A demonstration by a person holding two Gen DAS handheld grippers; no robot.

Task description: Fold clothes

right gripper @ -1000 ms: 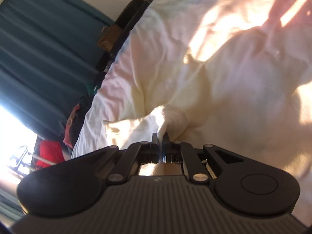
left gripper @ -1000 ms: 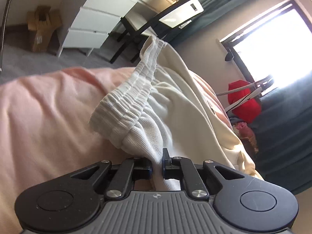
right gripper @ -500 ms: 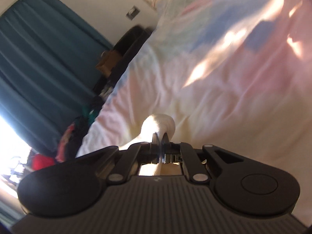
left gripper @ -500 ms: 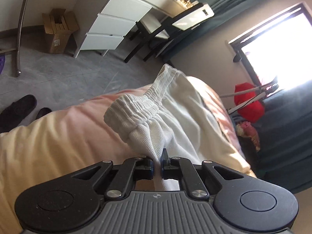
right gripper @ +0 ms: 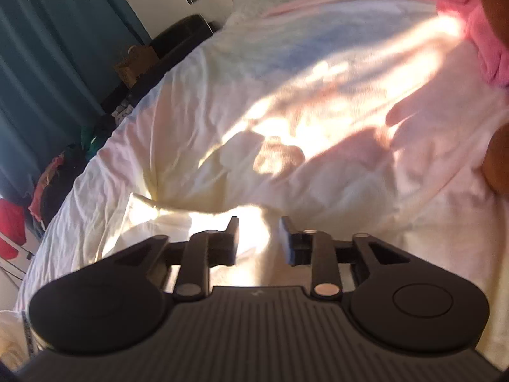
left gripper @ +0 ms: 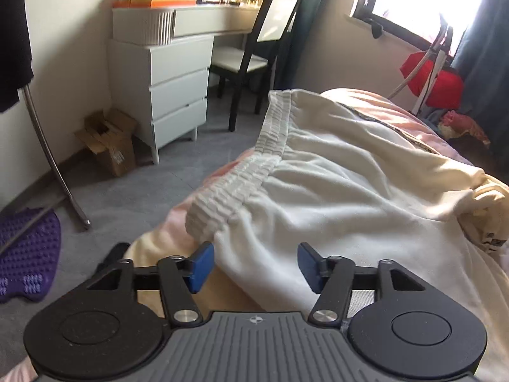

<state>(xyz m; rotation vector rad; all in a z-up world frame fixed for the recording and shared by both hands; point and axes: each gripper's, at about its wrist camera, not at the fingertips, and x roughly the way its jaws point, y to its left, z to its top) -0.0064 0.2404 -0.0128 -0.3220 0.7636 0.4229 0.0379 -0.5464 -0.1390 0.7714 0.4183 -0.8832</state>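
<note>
On bed (left gripper: 397,114), cream trousers (left gripper: 334,184) lie spread; waistband (left gripper: 254,172) runs away from left gripper (left gripper: 254,265), long axis toward far window side. Left gripper jaws opening, cloth edge between blue pads (left gripper: 200,265), not pinched. Right gripper (right gripper: 258,242) jaws opening over sunlit cream cloth (right gripper: 178,219), nothing gripped. Left nearer waistband. No containers in play; cardboard box (left gripper: 108,143) on floor, contents unclear.

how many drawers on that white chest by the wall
3 on the white chest, stacked: top drawer, middle drawer, bottom drawer. None looks hidden.
</note>
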